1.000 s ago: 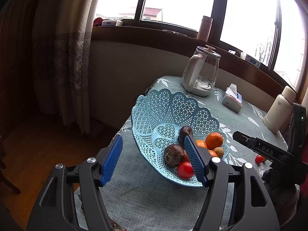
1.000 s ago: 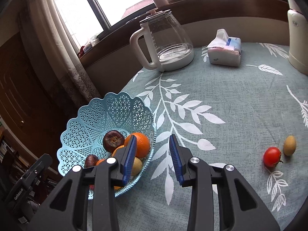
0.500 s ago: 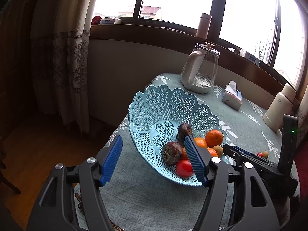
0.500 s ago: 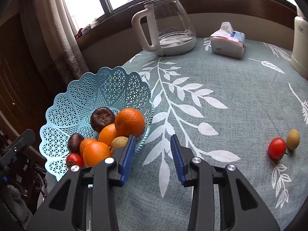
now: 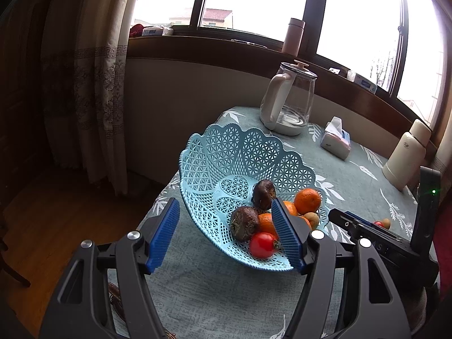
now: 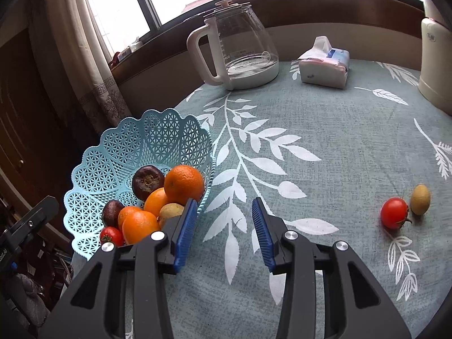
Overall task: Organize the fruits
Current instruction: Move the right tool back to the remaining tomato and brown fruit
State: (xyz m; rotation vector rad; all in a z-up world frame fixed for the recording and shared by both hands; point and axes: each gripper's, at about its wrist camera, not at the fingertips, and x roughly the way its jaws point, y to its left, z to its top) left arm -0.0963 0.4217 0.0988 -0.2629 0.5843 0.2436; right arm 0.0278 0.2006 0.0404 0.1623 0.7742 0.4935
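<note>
A light-blue lattice basket (image 5: 226,152) (image 6: 118,152) sits at the table's left edge, holding several oranges (image 6: 183,183), two dark brown fruits (image 5: 244,223), a small tan fruit (image 6: 171,212) and a red tomato (image 5: 262,244). On the cloth at the right lie a loose red tomato (image 6: 394,213) and a tan fruit (image 6: 420,195). My left gripper (image 5: 226,234) is open in front of the basket, nothing between its fingers. Just right of the basket, my right gripper (image 6: 223,226) stands open over the cloth, holding nothing.
A glass kettle (image 6: 240,48), a tissue pack (image 6: 325,67) and a cream thermos (image 6: 435,62) stand along the table's far side by the window sill. The teal leaf-print tablecloth (image 6: 325,147) spreads between. A curtain (image 5: 93,84) and wooden floor lie beyond the table's left edge.
Both grippers have drawn back and up a little, so the basket sits lower and farther in each view. Both stayed open; no fruit moved.
</note>
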